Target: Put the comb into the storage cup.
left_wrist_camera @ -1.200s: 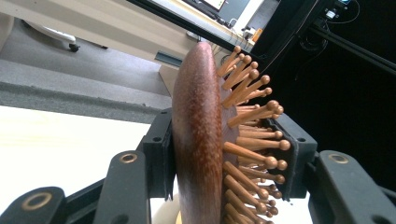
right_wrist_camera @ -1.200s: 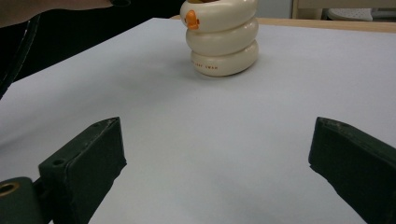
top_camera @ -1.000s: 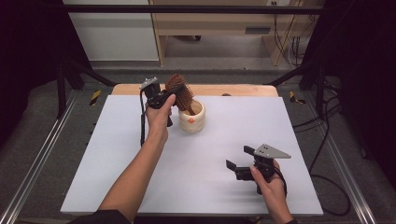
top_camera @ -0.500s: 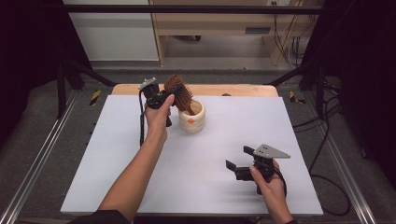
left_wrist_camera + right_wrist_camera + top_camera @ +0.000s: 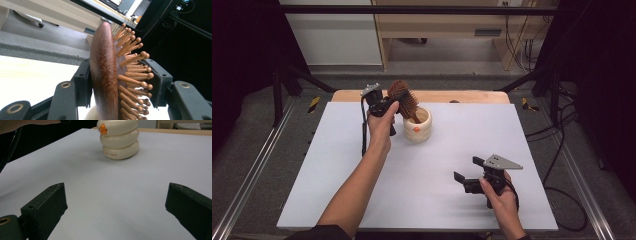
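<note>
High view: almost nothing has shifted. On your table (image 5: pixel 337 175), the cup (image 5: pixel 418 125) sits far-centre, your left gripper (image 5: pixel 388 104) stays clamped on the brush (image 5: pixel 403 98), handle dipping into it. Your right gripper (image 5: pixel 466 175) rests wide open, empty, well apart.

Brush handle (image 5: pixel 416 119) hidden inside cup (image 5: pixel 418 131)

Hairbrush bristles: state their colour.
The hairbrush has light orange-brown wooden bristles with rounded tips, clearest in the left gripper view.
</note>
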`<state>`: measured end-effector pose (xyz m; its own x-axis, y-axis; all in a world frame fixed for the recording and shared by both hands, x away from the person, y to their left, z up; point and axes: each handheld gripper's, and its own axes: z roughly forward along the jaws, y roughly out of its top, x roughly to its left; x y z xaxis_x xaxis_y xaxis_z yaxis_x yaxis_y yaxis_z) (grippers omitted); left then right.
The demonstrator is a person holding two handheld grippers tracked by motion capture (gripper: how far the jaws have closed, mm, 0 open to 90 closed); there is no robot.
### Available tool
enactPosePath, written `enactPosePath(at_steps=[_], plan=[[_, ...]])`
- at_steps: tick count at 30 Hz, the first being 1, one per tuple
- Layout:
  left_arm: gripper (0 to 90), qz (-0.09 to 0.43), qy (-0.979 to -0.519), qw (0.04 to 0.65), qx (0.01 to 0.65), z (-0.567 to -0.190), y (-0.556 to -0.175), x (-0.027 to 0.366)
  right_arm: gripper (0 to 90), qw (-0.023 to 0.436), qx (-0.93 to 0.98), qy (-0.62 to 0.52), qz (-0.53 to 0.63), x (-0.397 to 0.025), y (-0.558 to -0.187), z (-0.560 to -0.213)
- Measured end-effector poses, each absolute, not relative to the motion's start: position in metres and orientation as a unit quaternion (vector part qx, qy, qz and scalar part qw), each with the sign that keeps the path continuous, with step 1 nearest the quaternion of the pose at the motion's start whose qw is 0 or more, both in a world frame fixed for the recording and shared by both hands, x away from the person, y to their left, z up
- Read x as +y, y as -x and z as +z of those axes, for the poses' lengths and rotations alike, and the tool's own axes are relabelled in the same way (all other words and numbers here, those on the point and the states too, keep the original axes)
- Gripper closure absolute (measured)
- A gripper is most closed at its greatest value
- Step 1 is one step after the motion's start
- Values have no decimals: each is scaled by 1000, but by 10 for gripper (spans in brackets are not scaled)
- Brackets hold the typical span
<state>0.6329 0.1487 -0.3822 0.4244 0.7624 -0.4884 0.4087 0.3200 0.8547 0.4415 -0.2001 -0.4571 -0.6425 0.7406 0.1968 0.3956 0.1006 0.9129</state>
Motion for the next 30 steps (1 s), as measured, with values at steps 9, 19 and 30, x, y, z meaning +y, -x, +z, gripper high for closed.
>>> enactPosePath(at_steps=[9, 19, 30], plan=[[442, 141, -566, 626, 518, -382, -633, 149, 38, 157, 724, -392, 545, -199, -441, -457], [410, 154, -565, 626, 515, -381, -632, 148, 38, 154, 726, -391, 544, -199, -441, -457], [383, 166, -569, 622, 511, -382, -630, 148, 38, 153, 727, -390, 544, -198, -441, -457]])
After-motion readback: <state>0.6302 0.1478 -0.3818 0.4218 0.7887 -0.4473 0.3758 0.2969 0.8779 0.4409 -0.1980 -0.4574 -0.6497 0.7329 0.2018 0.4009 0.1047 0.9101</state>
